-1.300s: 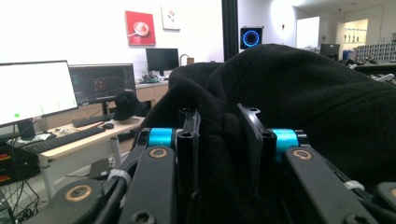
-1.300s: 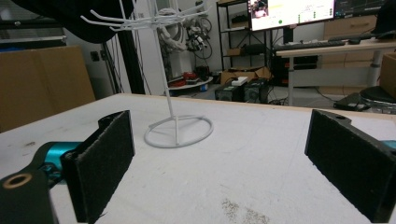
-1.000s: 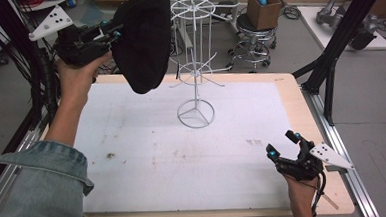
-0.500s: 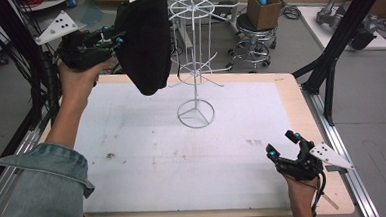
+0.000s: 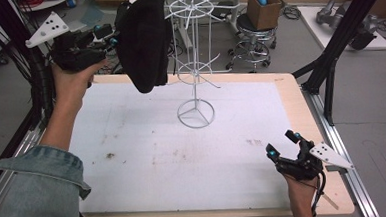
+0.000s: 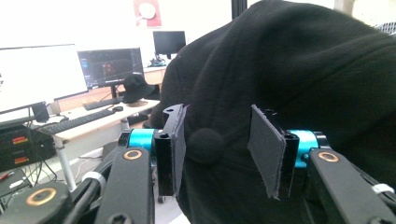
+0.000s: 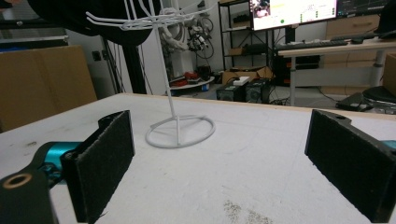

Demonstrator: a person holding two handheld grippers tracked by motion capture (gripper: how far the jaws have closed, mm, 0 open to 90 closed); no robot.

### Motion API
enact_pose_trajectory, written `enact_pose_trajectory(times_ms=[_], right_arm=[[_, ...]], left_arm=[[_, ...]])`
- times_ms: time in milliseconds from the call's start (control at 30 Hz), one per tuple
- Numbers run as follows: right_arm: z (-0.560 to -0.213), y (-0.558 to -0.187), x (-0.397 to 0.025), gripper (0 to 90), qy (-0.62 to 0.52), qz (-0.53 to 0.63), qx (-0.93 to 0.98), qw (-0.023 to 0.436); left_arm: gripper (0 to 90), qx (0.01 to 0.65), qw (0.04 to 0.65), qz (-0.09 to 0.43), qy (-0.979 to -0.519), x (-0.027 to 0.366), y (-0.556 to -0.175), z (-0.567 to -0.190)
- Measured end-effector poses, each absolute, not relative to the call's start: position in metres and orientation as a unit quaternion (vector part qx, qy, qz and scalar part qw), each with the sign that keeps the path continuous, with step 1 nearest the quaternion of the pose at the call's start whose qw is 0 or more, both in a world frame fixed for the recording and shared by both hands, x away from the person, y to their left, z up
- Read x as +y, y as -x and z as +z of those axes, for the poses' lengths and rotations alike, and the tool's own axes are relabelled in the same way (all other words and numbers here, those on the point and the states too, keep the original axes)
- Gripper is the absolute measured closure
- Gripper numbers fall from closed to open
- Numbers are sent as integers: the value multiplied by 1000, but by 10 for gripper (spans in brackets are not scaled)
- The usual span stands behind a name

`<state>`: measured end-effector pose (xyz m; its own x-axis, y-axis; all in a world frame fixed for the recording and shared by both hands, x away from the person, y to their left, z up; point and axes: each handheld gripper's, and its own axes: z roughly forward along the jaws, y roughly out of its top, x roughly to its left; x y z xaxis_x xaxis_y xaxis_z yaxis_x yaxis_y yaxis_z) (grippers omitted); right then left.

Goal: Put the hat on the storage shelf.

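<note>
A black cap point(image 5: 145, 46) hangs upright against the upper left arms of a white wire rack point(image 5: 195, 83) that stands at the back middle of the table. My left gripper point(image 5: 109, 37) is held high just left of the cap. In the left gripper view the cap point(image 6: 303, 70) looms close, and my left gripper point(image 6: 215, 149) is open, with the cap's top button between its jaws and neither pad pressing it. My right gripper point(image 5: 282, 144) rests open at the table's front right corner with nothing in it. In the right gripper view, the right gripper point(image 7: 219, 163) faces the rack point(image 7: 180, 126).
The white table top point(image 5: 148, 156) has a few dark smudges near its middle. A black frame post point(image 5: 329, 71) rises at the right edge. Behind the table are a stool with a cardboard box point(image 5: 263, 7) on it and desks with monitors point(image 6: 109, 65).
The left gripper and the cap have shifted slightly right, towards the rack. The right gripper has stayed in place.
</note>
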<state>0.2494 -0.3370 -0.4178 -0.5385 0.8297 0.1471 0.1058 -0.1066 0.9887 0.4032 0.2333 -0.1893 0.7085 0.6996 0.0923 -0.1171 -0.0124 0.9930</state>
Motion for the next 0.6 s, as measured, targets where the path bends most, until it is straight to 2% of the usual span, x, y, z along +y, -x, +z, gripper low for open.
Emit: enact_pose_trajectory(times_ms=[300,600], right_arm=[[-418,-253,-336,73,-388,637,602,284],[-418,-261,-331,73,-387,640,603,280]], left_arm=[[509,238,663,318,-634,249,-386,-193],[450,262,655,329,-628,269,-363,-214]])
